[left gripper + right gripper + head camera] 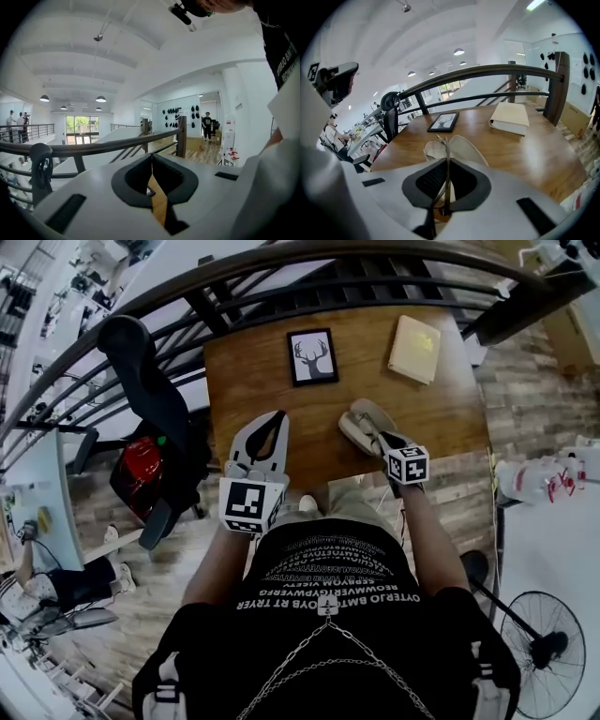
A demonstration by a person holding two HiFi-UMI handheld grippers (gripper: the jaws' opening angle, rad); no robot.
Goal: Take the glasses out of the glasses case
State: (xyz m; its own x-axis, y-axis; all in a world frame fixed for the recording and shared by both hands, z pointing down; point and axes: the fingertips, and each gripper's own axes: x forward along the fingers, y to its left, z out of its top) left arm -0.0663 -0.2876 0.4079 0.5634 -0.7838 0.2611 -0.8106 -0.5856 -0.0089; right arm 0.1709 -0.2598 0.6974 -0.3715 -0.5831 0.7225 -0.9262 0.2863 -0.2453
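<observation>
An open beige glasses case (367, 420) lies on the wooden table (450, 418) in the head view. My right gripper (377, 439) hangs just over it. In the right gripper view that gripper (446, 161) is shut on the thin metal frame of the glasses (446, 147), which stick up out of the jaws above the case (466, 147); one lens rim shows to the left. My left gripper (278, 418) is beside the case on its left, above the table. Its jaws (151, 158) are shut with nothing between them, and it points level towards the railing.
A framed deer picture (312, 356) and a cream book (414, 348) lie at the table's far side. A curved railing (281, 268) runs behind the table. A black office chair (141, 381) stands to the left, a floor fan (544, 643) at lower right.
</observation>
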